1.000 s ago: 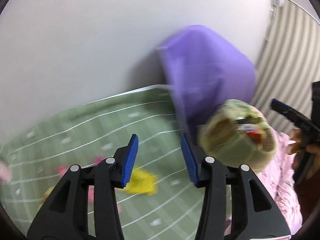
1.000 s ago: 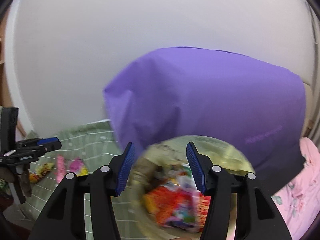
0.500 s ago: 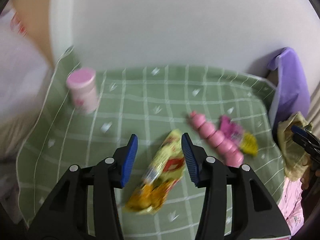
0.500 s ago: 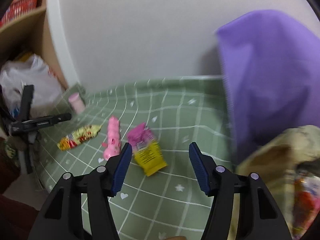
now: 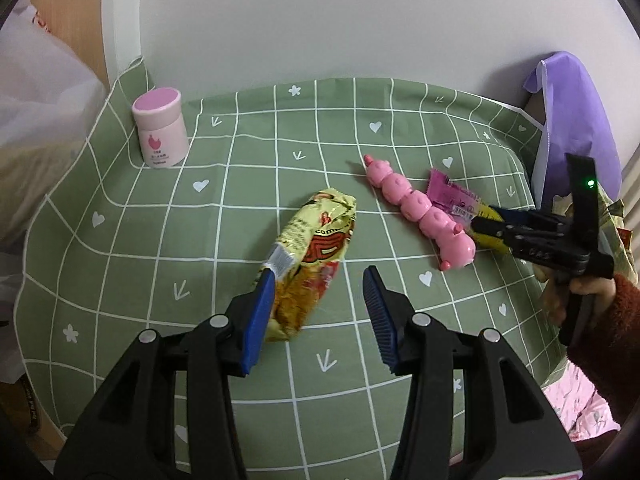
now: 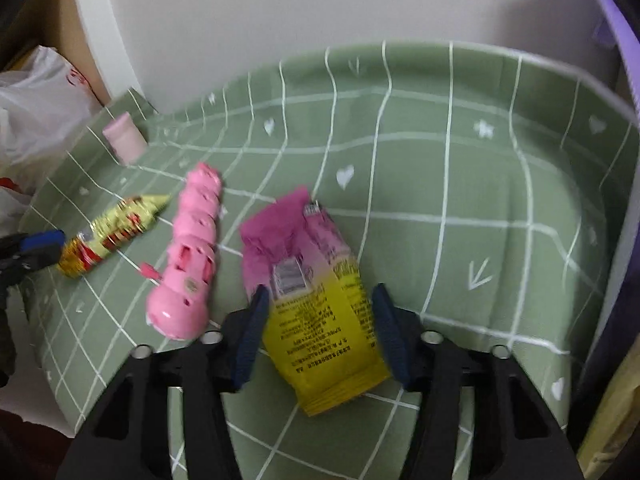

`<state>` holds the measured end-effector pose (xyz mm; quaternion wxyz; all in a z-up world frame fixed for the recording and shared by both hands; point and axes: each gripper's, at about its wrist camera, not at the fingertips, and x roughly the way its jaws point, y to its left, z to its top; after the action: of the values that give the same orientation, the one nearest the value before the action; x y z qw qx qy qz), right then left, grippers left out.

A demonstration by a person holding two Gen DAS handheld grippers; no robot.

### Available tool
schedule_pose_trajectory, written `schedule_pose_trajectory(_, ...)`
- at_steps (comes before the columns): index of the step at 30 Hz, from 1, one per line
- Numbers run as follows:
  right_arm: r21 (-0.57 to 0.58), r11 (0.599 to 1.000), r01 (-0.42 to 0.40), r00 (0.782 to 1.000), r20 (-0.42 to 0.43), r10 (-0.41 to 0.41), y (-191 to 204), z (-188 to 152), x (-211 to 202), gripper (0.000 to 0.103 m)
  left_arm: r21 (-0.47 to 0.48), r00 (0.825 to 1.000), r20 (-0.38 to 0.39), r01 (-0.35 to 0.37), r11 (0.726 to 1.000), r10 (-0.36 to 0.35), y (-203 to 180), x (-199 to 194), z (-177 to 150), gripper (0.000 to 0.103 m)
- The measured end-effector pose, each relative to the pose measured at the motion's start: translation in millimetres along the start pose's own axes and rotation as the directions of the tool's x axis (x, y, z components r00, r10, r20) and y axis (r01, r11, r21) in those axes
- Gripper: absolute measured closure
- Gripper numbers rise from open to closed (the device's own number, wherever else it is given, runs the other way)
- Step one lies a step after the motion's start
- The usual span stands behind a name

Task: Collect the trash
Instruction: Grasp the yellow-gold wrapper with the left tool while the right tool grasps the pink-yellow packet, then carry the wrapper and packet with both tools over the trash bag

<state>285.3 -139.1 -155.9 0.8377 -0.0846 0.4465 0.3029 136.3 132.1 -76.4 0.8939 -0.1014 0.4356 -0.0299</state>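
Two pieces of trash on a green checked cloth (image 5: 160,240) are being reached for at once. On the left, the left tongs (image 5: 318,312) are held partly open, empty; a yellow-red snack wrapper (image 5: 312,256) lies by the left pad, mostly between the jaws. On the right, the right tongs (image 6: 318,324) are closing around a pink-yellow packet (image 6: 316,292), seemingly not yet pinched. Next, both likely need lowering and squeezing.
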Motion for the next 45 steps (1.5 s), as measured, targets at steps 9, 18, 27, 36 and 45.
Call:
schedule_pose_trajectory(9, 0.068, 0.998, -0.001, 0.999, 0.051, -0.003, 0.0, -20.4, -45.4, 0.087, 0.016, 1.0, 0.022, -0.001, 1.0, 0.001, 3.3, 4.5, 12.5, 0.06)
schedule_pose_trajectory(18, 0.163, 0.986, 0.013, 0.992, 0.122, -0.033, -8.3, -43.2, -105.3, 0.087, 0.029, 0.994, -0.076, 0.083, 0.996, -0.081, 14.3, 35.8, 29.4, 0.06)
schedule_pose_trajectory(27, 0.199, 0.978, 0.067, 0.985, 0.142, -0.097, -10.3, -66.8, -135.8, 0.087, 0.053, 0.974, -0.225, 0.04, 0.998, -0.027, 4.3, 78.4, 46.9, 0.08)
schedule_pose_trajectory(36, 0.247, 0.962, 0.114, 0.961, 0.219, -0.17, -13.1, -75.7, -181.7, 0.087, 0.113, 0.985, -0.003, 0.172, 0.979, -0.173, -49.2, 12.1, 75.5, 0.088)
schedule_pose_trajectory(45, 0.3, 0.926, 0.228, 0.869, 0.366, -0.332, -24.7, -72.4, -273.8, 0.087, 0.27, 0.874, 0.235, 0.362, 0.893, -0.425, -156.6, -59.1, 128.9, 0.088)
